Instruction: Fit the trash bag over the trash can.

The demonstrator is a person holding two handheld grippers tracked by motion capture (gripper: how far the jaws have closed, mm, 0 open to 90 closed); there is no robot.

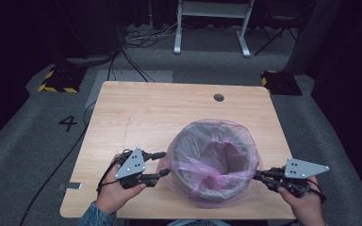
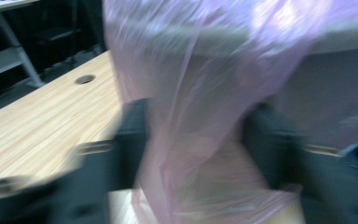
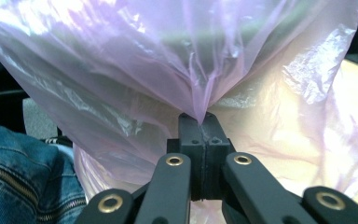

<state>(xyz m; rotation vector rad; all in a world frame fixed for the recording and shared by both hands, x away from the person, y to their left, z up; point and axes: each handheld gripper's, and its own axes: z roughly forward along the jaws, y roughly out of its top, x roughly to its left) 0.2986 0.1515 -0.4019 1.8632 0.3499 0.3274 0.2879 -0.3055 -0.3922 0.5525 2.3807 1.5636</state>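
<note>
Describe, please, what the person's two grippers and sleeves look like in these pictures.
Both the left gripper and right gripper are black, each topped by a grey three-cornered plate with small holes and trailing a black cable. Brass-coloured rivets dot the right one's arms. A blue denim sleeve covers the left wrist.

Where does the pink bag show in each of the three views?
High view: the pink bag lines the grey bin, lower centre of the table.
Left gripper view: it hangs centre, between the jaws.
Right gripper view: it spreads across the top, pinched at centre.
Shared landmark: the bin's grey rim.

A black number "4" [image 1: 68,123] is marked on the grey floor [image 1: 23,141] left of the table [image 1: 136,113].
</note>
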